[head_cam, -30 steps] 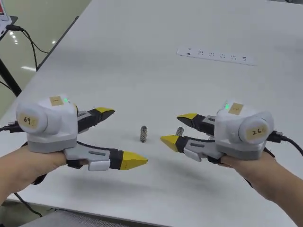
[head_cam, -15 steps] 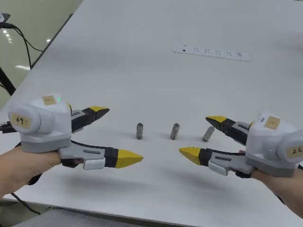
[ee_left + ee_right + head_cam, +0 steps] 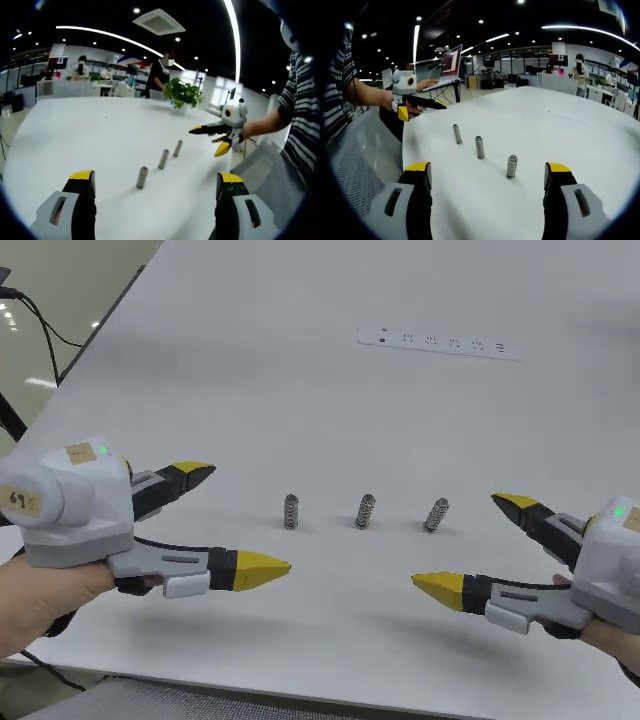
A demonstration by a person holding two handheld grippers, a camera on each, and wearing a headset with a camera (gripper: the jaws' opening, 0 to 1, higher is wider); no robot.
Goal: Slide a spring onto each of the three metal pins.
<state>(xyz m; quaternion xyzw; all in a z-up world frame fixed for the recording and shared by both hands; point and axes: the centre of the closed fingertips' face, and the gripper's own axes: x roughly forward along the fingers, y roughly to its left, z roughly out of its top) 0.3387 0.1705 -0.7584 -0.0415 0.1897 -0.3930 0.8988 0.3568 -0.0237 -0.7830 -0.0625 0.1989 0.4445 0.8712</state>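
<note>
Three short grey springs stand upright in a row on the white table: the left one [image 3: 291, 511], the middle one [image 3: 366, 511] and the right one [image 3: 436, 515], which leans a little. Each looks seated on a pin; the pins are hidden. My left gripper [image 3: 222, 521] is open, left of the row, nothing between its yellow-tipped fingers. My right gripper [image 3: 478, 543] is open too, right of the row. In the left gripper view the springs [image 3: 163, 158] stand ahead with the right gripper [image 3: 212, 138] beyond. The right gripper view has the springs [image 3: 479, 147] ahead and the left gripper [image 3: 422, 107] behind them.
A white power strip [image 3: 440, 343] lies far back on the table. Black cables [image 3: 35, 315] hang off the left edge. The table's front edge runs just below both grippers. Other people, a laptop [image 3: 449, 64] and a plant [image 3: 183, 93] are at desks beyond.
My right gripper has drawn back to the right and lower, uncovering the middle and right springs. The left gripper has shifted slightly left. The head camera has tilted a little.
</note>
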